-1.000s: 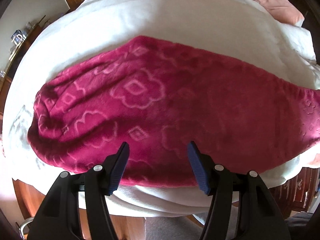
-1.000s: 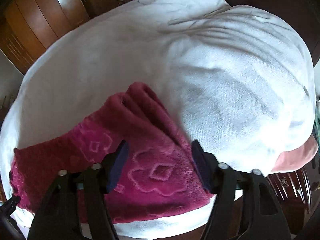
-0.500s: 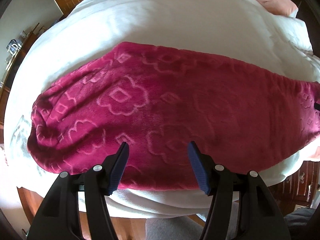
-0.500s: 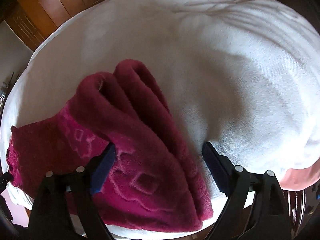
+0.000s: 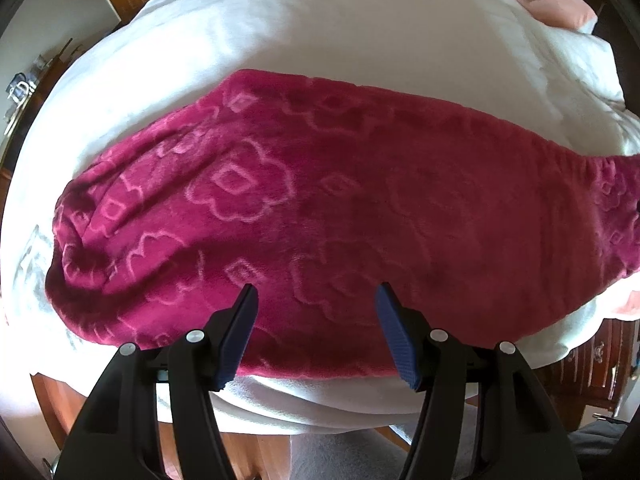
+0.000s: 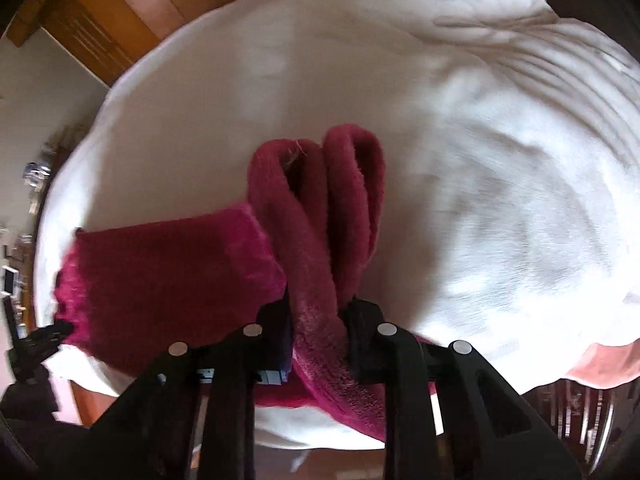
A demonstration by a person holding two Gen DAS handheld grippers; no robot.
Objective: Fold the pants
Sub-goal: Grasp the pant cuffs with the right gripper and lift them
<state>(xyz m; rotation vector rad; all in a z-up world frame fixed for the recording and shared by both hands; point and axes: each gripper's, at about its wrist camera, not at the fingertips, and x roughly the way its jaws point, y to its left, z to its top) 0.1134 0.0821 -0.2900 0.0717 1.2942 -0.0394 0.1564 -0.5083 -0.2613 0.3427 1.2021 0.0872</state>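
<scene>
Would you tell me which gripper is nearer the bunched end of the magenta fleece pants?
Right. The right gripper is closing on the bunched end; the left gripper hovers open over the flat middle.

No readable text or labels

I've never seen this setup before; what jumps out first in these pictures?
The magenta fleece pants, stamped with flower shapes, lie stretched across a white bedspread. The right gripper is closing on a bunched end of them, while the left gripper hangs open over their near edge.
</scene>
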